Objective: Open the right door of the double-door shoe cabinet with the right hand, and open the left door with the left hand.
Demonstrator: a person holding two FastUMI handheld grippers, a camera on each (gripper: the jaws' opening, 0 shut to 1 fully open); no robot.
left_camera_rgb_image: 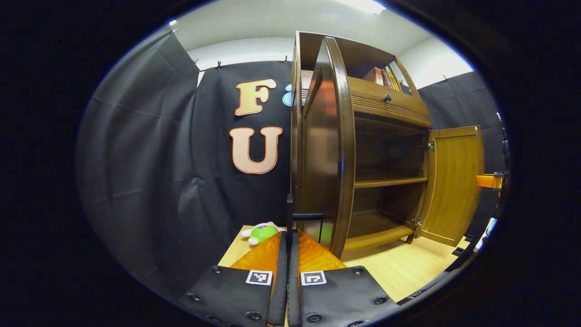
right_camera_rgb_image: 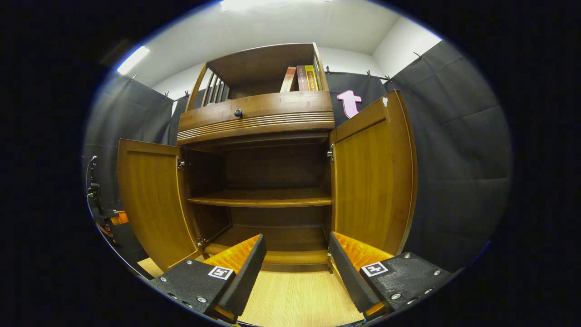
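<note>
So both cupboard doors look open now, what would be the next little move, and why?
Probably let go: open the left tool and draw it back. Its fingers sit closed on the dark handle of the left door, which already stands swung wide. The right door is open too, and the right tool hangs open, holding nothing, facing the bare shelf. So I see nothing left to pull.

From the left gripper view we look from very close along the edge of the open left door point(left_camera_rgb_image: 327, 150), facing across the front of the shoe cabinet point(left_camera_rgb_image: 390, 136) toward the right door point(left_camera_rgb_image: 454, 181). From the right gripper view we face the cabinet's open front squarely from low down and near. The 2 views share the shelves, the drawer knob and both doors.
</note>
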